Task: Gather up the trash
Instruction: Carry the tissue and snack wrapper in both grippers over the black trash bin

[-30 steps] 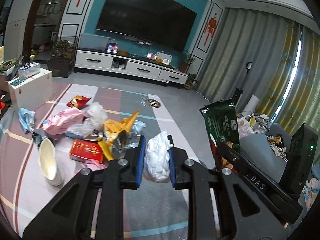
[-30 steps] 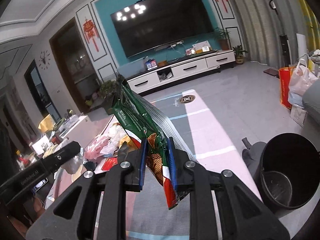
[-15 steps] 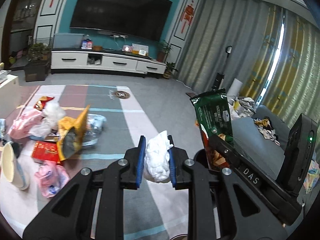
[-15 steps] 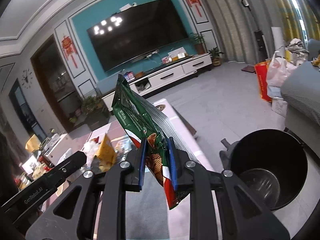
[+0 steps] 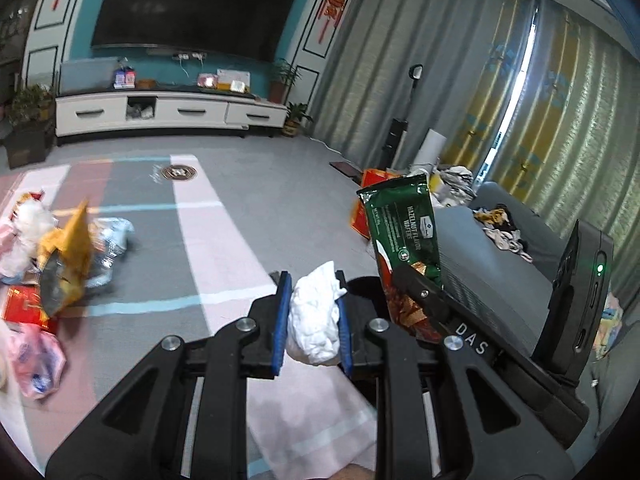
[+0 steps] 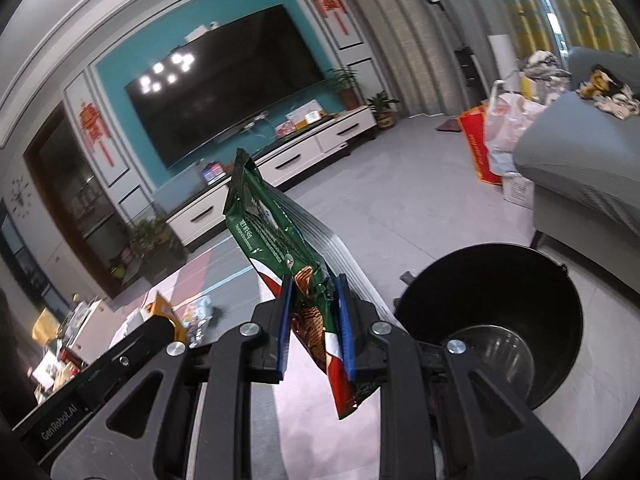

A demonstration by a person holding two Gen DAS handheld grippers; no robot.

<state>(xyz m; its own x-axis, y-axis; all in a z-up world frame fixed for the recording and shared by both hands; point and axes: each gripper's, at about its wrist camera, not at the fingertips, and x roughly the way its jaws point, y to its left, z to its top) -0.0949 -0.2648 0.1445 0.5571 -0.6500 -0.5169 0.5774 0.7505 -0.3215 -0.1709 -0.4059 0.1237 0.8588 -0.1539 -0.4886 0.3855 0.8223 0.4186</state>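
Both tongs are loaded: the left gripper [image 5: 312,312] pinches a crumpled white tissue [image 5: 314,318] between its blue pads, and the right gripper [image 6: 316,320] clamps a green wafer wrapper [image 6: 280,240] that sticks up past its tips and hangs below them. Landmark is the black bin [image 6: 492,320], open-mouthed and just right of the right gripper's tips, below them, on bare grey floor. Beyond the bin a grey sofa [image 6: 580,168] closes off that side. Left of the bin the striped rug [image 5: 216,240] lies open up to the litter pile [image 5: 60,248], well apart from both tongs.
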